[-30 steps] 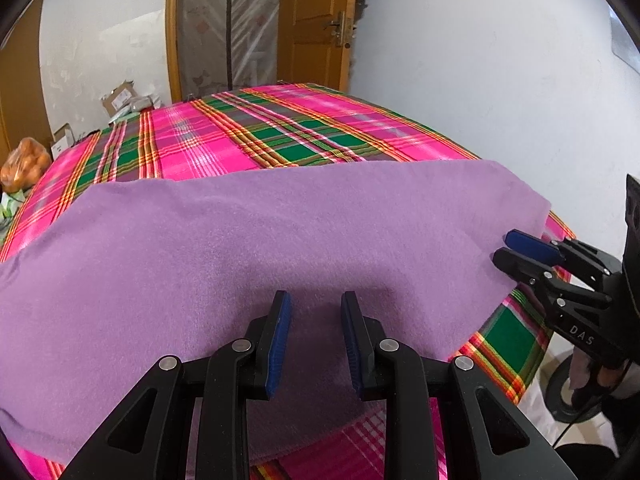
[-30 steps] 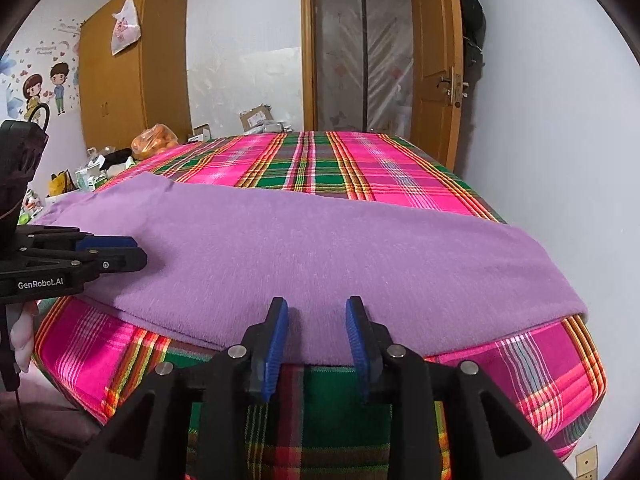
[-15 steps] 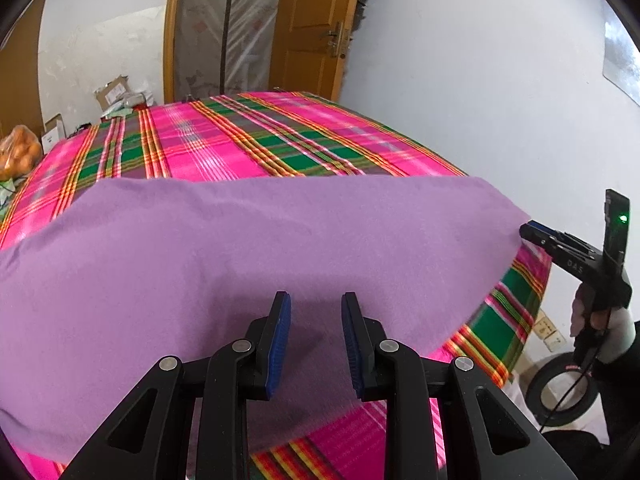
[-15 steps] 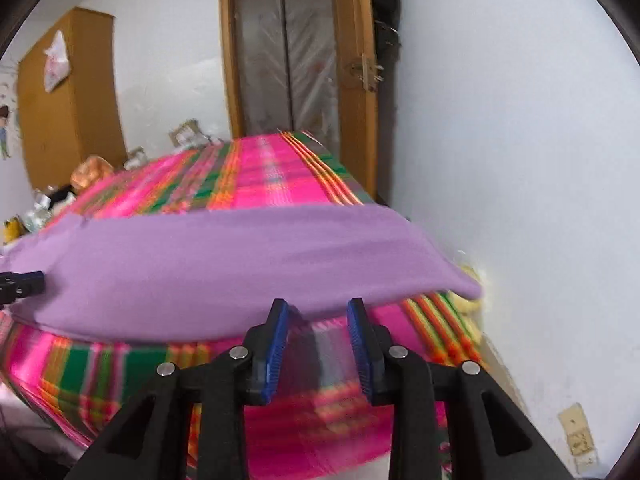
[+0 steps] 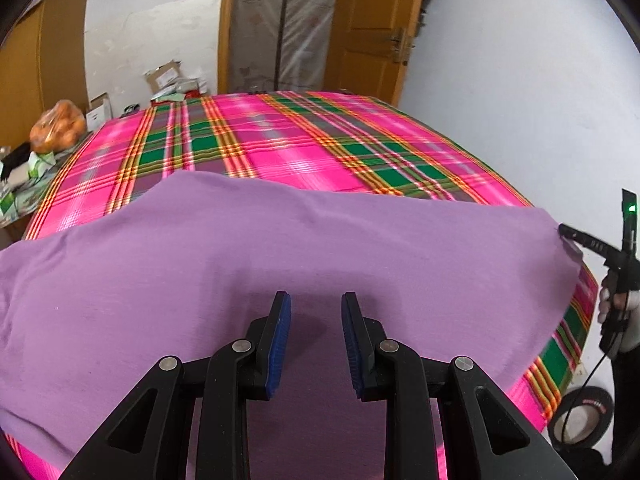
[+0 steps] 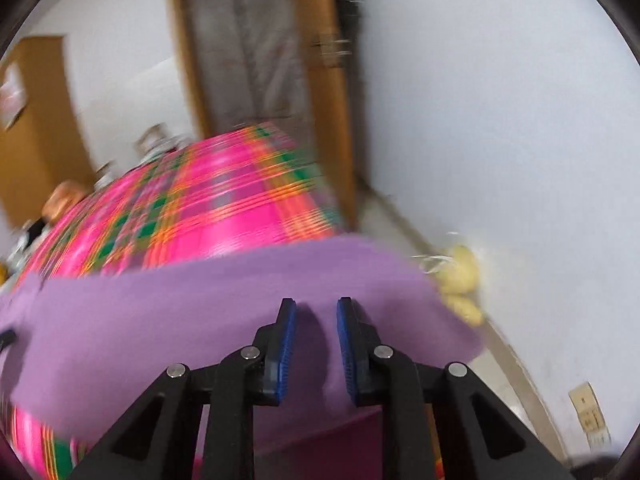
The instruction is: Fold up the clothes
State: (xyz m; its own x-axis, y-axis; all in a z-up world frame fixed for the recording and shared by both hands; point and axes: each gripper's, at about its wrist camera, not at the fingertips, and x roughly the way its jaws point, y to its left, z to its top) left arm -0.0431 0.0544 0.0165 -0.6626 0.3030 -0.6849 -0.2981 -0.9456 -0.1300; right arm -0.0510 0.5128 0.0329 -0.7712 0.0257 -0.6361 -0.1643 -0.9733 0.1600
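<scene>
Both tongs, left [image 5: 315,340] and right [image 6: 316,346], agape, gripping nothing, over the purple garment [image 5: 280,256]. Risk: right view blurred by motion; grab may miss the hem.

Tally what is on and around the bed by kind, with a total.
Purple garment: 1
Plaid bedsheet: 1
Grippers: 2, left gripper, right gripper
Bag of oranges: 1
Tape roll: 1
Total: 6
</scene>
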